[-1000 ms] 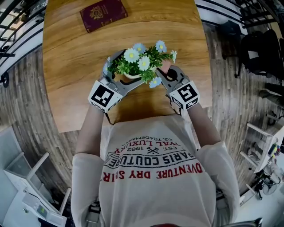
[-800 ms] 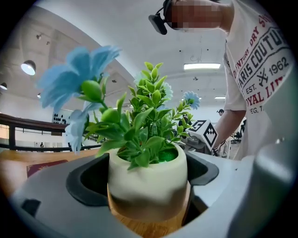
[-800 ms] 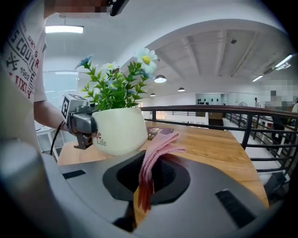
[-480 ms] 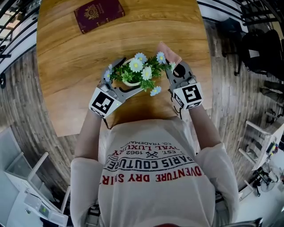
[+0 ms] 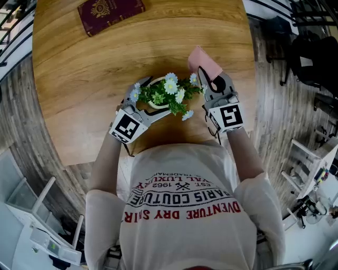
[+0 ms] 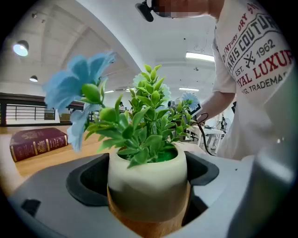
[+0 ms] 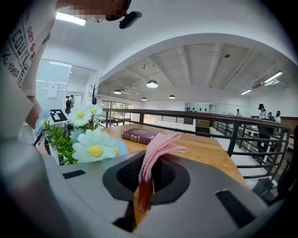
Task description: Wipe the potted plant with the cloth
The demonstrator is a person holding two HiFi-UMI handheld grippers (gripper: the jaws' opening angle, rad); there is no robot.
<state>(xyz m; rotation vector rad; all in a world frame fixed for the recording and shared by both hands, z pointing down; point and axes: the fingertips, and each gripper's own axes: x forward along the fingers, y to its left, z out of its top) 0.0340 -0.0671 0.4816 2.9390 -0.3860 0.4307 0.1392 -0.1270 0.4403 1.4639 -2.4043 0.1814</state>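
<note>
A small potted plant (image 5: 165,95) with green leaves and white and blue daisies stands on the wooden table (image 5: 95,79). Its cream pot (image 6: 147,183) sits clamped between the jaws of my left gripper (image 5: 143,103), seen close up in the left gripper view. The right gripper (image 5: 208,87) is shut on a folded pink cloth (image 5: 204,62), which sticks out beyond its tips. In the right gripper view the cloth (image 7: 156,155) stands up between the jaws, and the daisies (image 7: 93,148) are just to its left, apart from the cloth.
A dark red book (image 5: 110,12) lies at the table's far side, also visible as the book (image 7: 139,135) in the right gripper view. Black railings (image 7: 195,122) run beyond the table edge. Dark chairs (image 5: 314,58) stand on the floor at right.
My right gripper has drawn away from the plant, up and to the right, so the pink cloth now shows clear of the flowers. The left gripper still holds the pot.
</note>
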